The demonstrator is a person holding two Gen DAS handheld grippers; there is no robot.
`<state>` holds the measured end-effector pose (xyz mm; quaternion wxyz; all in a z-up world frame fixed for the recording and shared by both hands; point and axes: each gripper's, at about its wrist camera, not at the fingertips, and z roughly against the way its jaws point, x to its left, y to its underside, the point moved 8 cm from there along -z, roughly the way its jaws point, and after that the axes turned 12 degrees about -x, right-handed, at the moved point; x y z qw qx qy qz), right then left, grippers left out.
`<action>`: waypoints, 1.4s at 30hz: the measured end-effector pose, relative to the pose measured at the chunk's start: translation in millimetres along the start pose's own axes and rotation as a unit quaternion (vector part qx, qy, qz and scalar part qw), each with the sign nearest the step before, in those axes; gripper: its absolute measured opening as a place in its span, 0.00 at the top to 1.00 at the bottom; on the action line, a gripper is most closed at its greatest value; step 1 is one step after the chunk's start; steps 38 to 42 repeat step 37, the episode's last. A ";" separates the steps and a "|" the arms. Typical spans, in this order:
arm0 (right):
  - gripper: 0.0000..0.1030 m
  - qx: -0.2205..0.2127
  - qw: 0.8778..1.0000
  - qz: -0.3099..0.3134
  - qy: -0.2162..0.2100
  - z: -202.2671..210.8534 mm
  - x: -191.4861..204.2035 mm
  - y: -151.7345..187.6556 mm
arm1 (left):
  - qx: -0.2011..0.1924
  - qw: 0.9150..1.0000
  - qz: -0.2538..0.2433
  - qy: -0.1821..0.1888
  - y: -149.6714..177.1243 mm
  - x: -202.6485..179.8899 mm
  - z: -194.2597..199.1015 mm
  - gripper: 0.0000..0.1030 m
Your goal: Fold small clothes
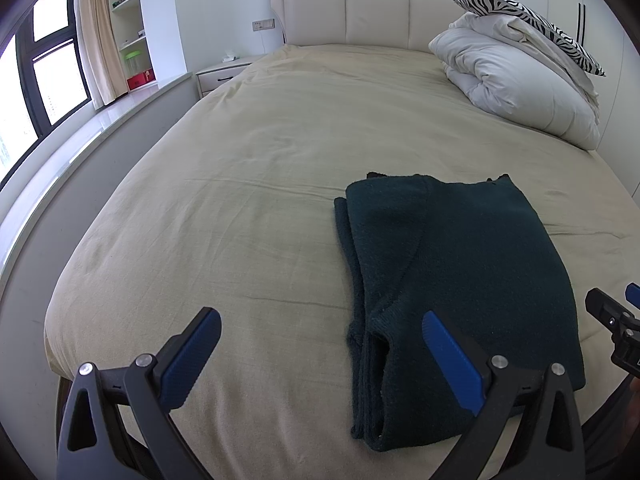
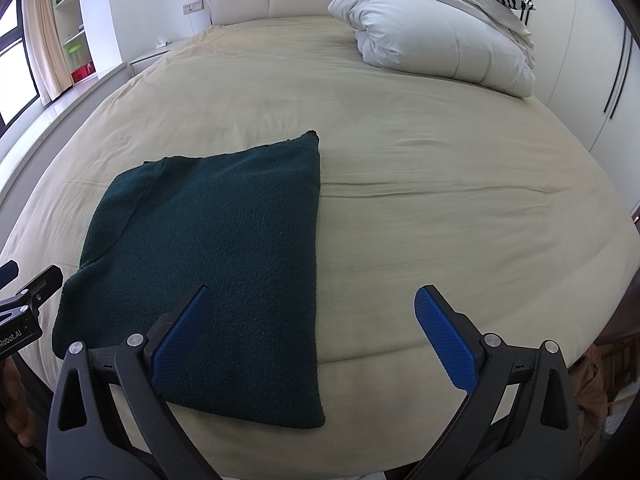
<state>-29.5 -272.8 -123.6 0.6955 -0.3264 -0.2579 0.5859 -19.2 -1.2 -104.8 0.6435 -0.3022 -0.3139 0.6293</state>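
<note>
Left wrist view: the left gripper (image 1: 322, 354) hangs above the near edge of the bed (image 1: 240, 208), jaws spread wide and empty; its right finger overlaps the near end of the dark green knitted garment (image 1: 452, 280), hiding part of the hem. At the right margin the right gripper (image 1: 616, 328) is cut off by the frame. In the right wrist view that gripper (image 2: 312, 336) is likewise spread and empty. The garment lies folded flat near the foot of the bed, long axis running from the near edge toward the headboard (image 1: 352, 12). Stacked layers show along its left side. A white duvet (image 1: 516, 80) and zebra pillow (image 1: 528, 16) sit far right.
</note>
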 end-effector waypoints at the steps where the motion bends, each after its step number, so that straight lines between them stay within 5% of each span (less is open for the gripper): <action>1: 0.00 0.000 1.000 0.000 0.000 0.0 -0.1 0.1 | 0.000 1.000 0.000 0.000 0.2 0.5 0.4 0.00; 42: 0.00 0.003 1.000 0.000 -0.004 0.2 2.1 7.0 | 0.001 1.000 -0.010 0.009 3.3 -3.7 0.0 0.00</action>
